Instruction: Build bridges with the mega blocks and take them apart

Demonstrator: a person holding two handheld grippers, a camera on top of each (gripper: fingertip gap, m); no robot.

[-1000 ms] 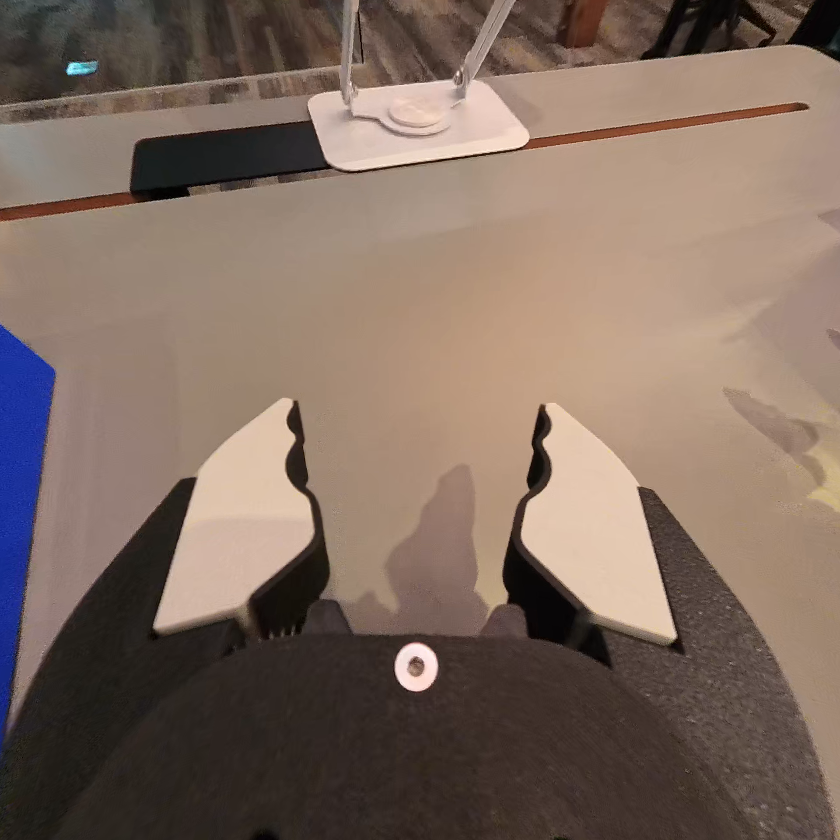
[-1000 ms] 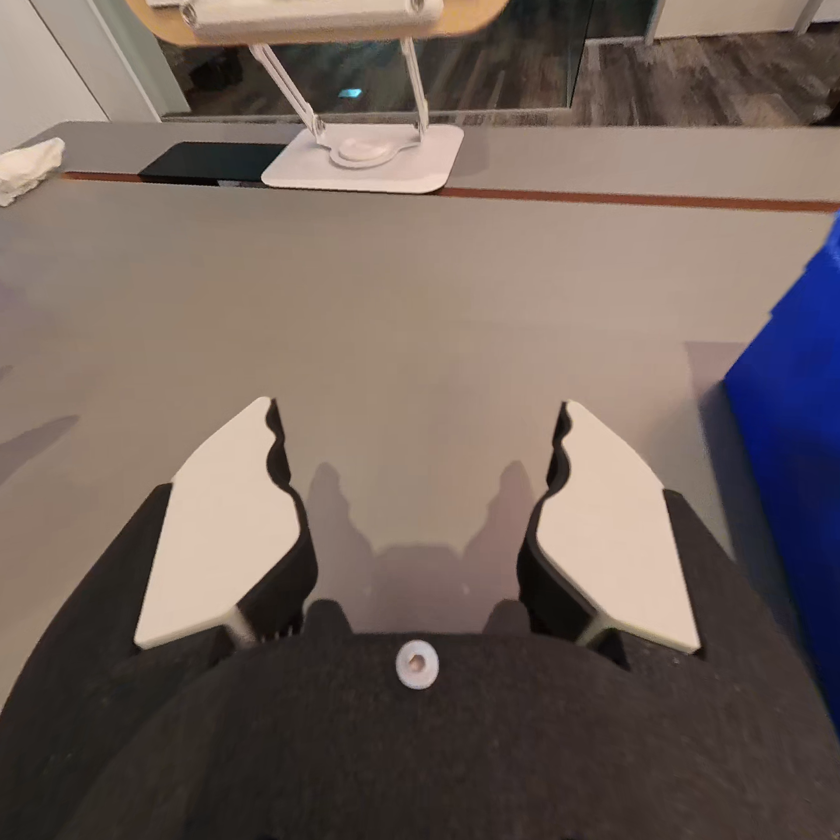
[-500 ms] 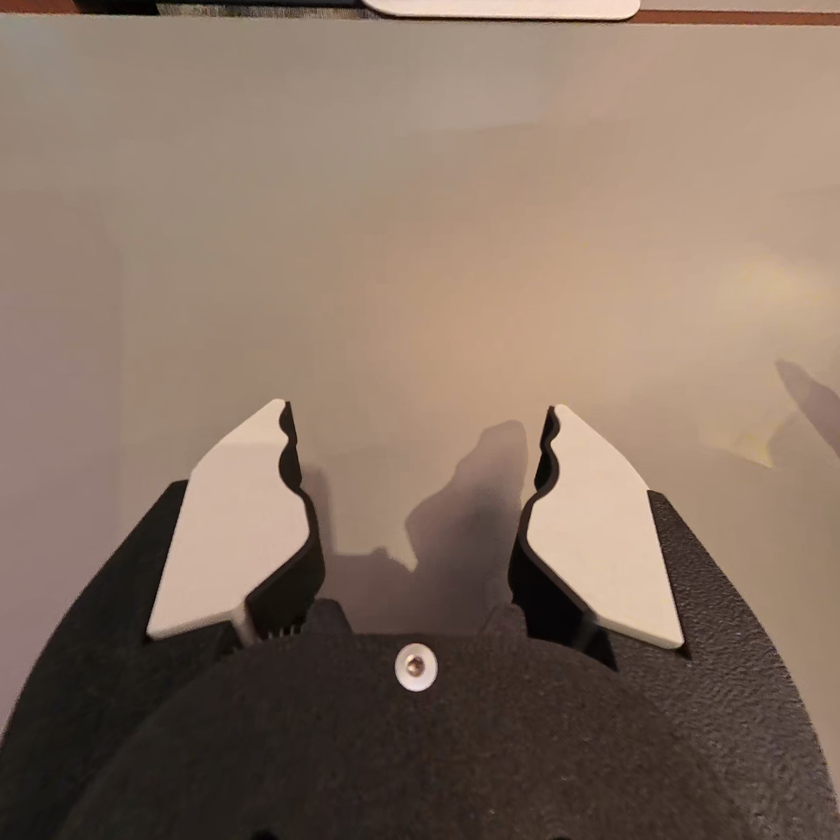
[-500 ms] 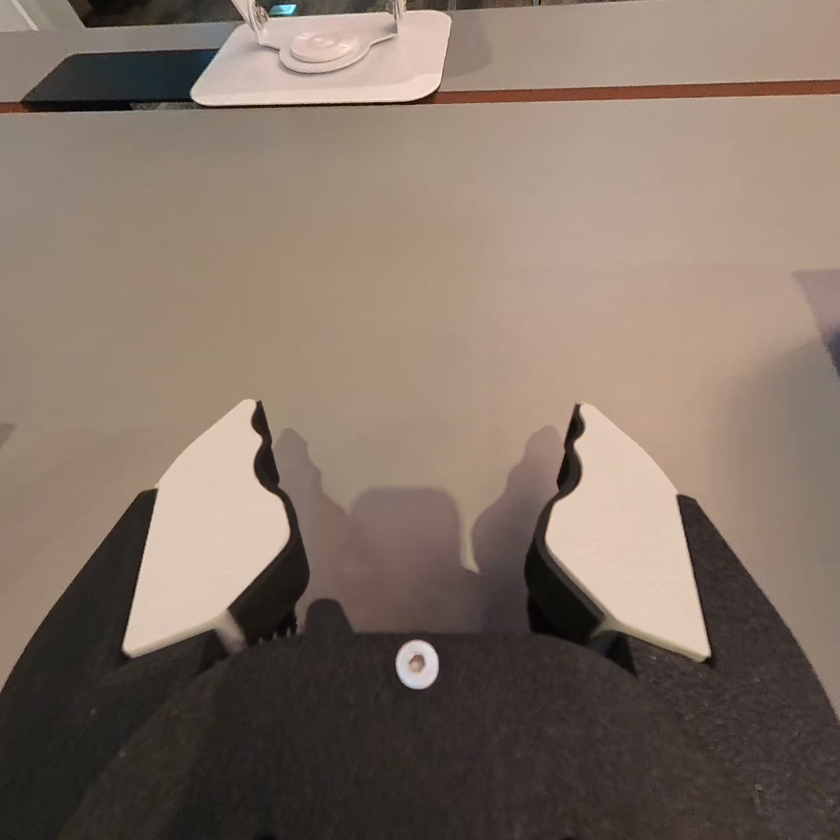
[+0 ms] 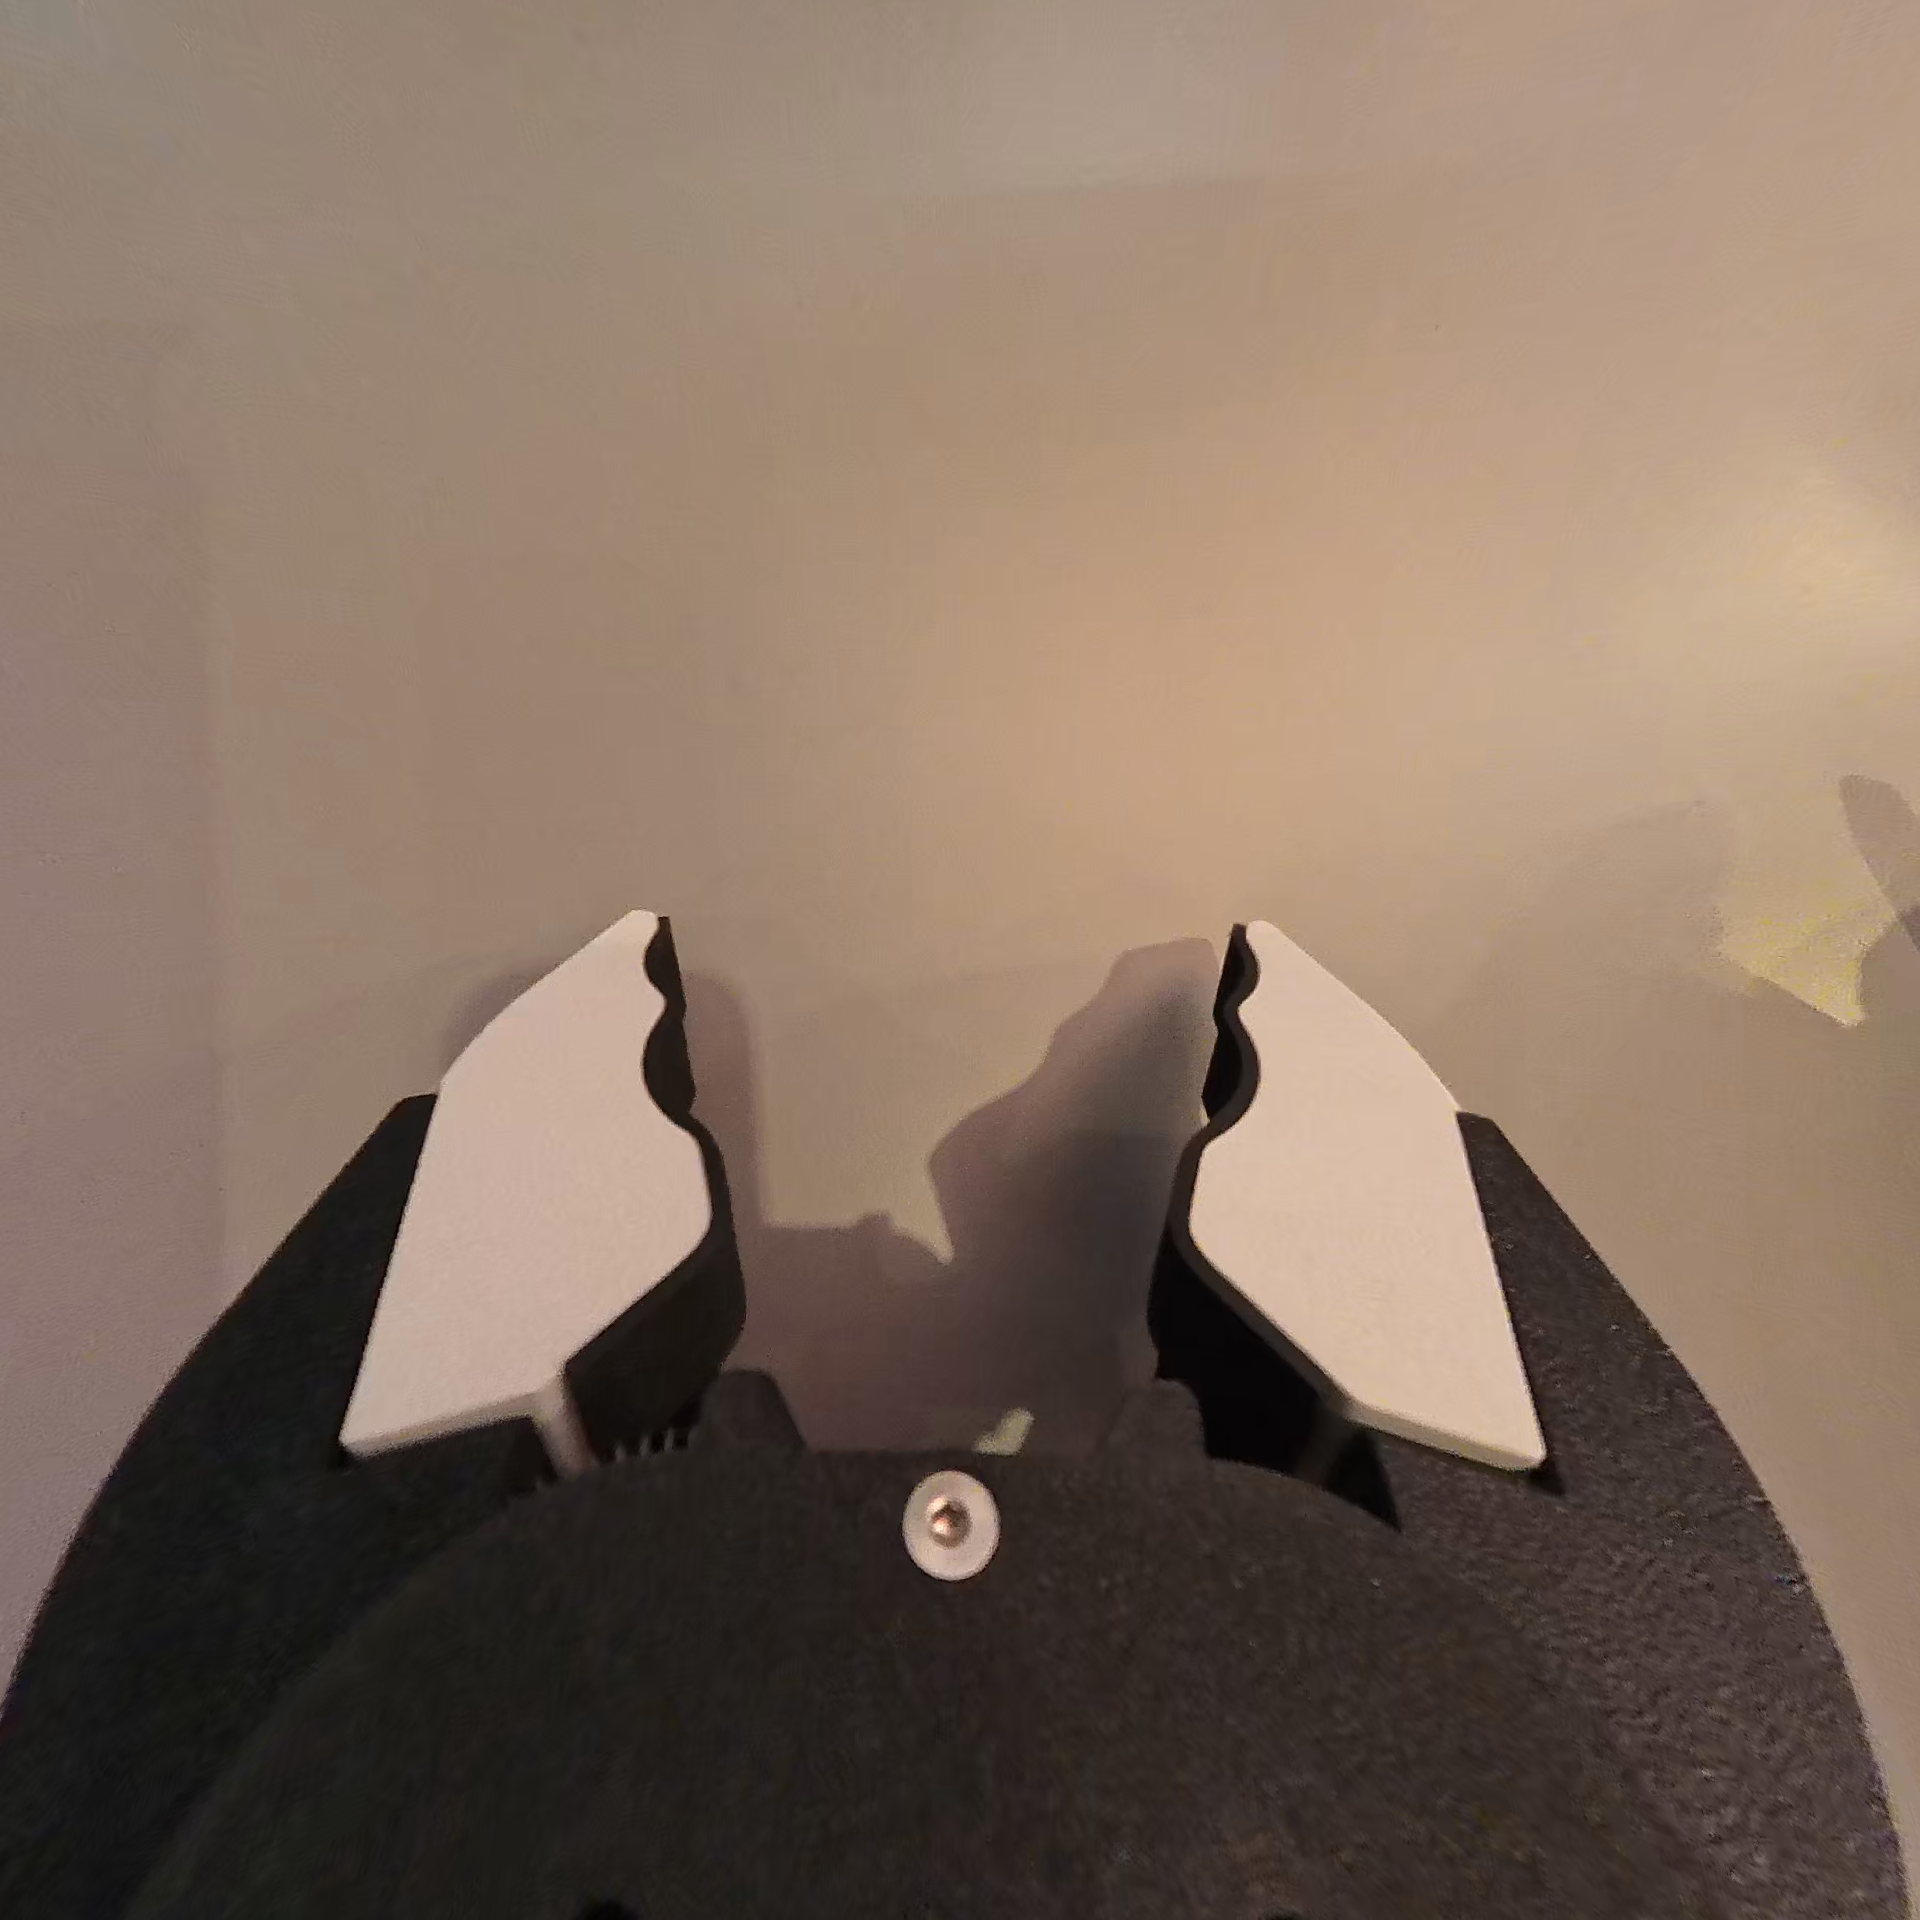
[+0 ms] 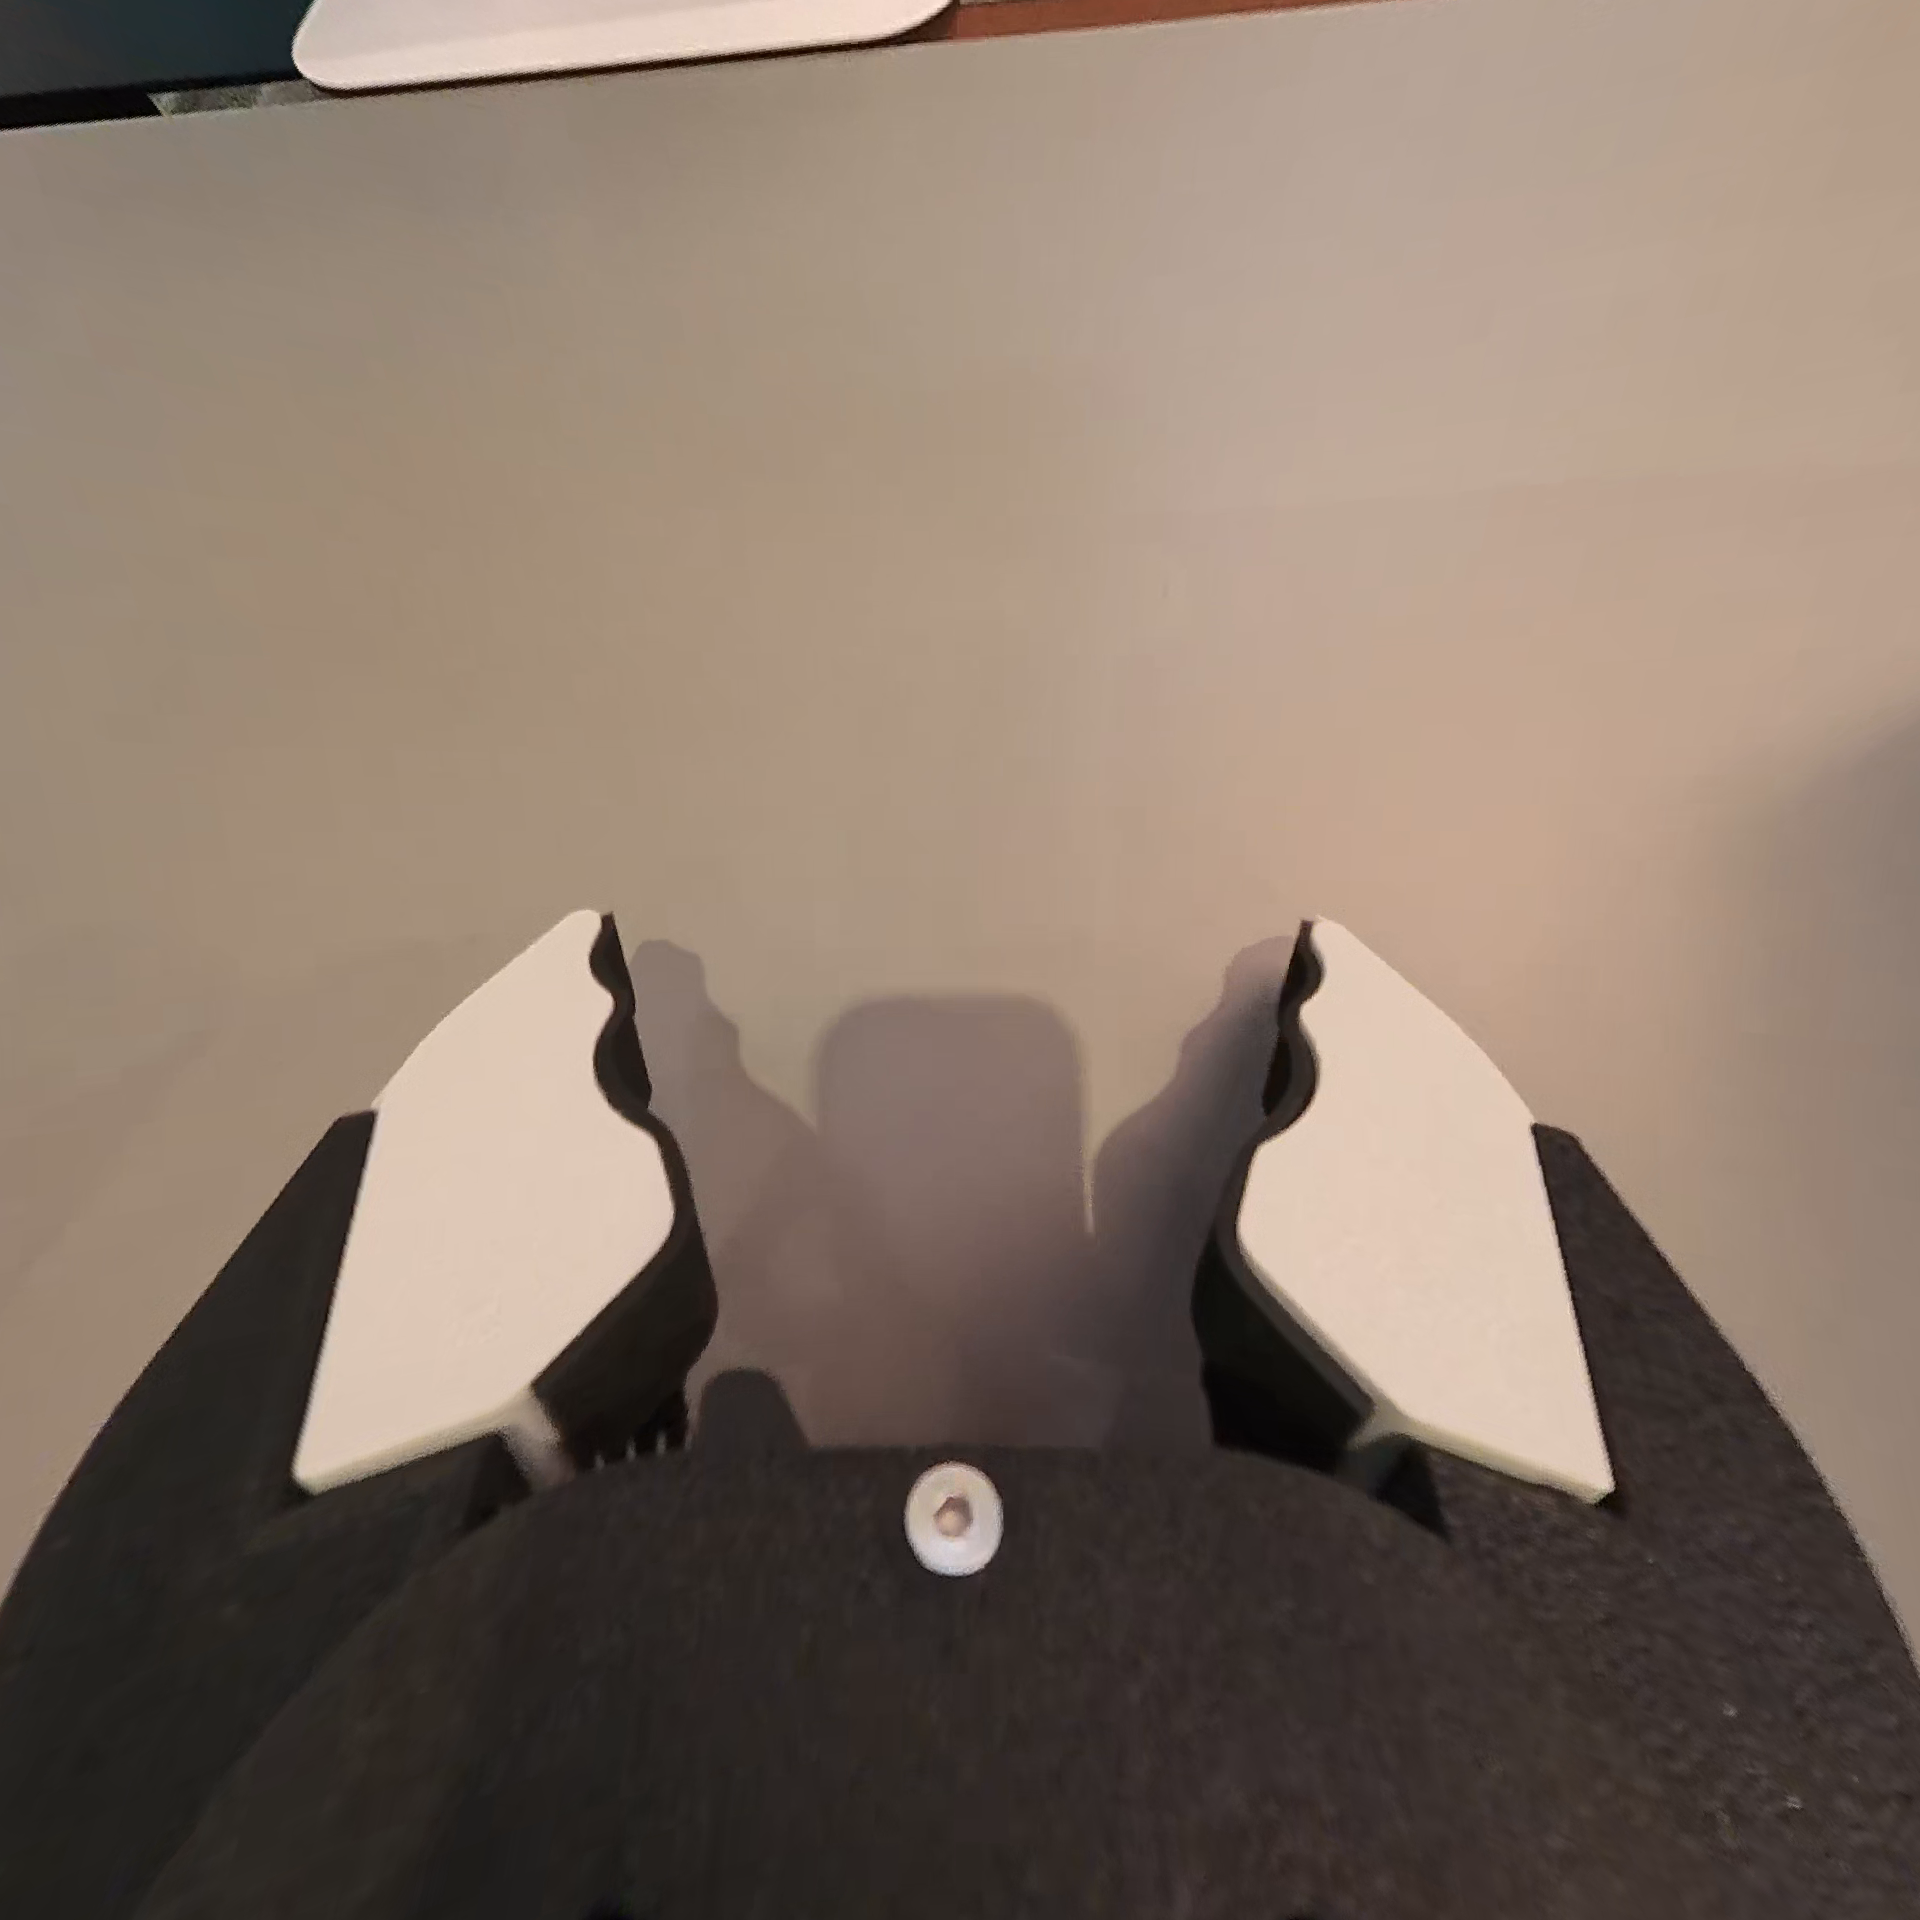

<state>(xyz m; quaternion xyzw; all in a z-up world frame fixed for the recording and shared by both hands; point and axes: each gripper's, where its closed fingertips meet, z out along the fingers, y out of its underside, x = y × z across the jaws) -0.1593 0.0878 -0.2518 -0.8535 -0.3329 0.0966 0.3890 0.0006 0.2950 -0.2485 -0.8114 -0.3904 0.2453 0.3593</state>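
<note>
No mega block shows in either view. My left gripper (image 5: 948, 940) is open and empty, tilted down close over the bare grey table (image 5: 935, 520); its shadow lies between the white fingers (image 5: 540, 1174). My right gripper (image 6: 954, 935) is also open and empty, tilted down close over the same grey table (image 6: 935, 520), with its shadow right under the fingers (image 6: 1403, 1195).
In the right wrist view the white base plate of a stand (image 6: 613, 26) lies at the far edge of the table, beside a black strip (image 6: 73, 104) and a brown seam (image 6: 1455, 10). A yellowish light patch (image 5: 1797, 935) marks the table at the right of the left wrist view.
Both grippers have tilted down and moved lower toward the table. The blue bin and the stand have slid out of the left wrist view; only the stand's base edge stays in the right wrist view.
</note>
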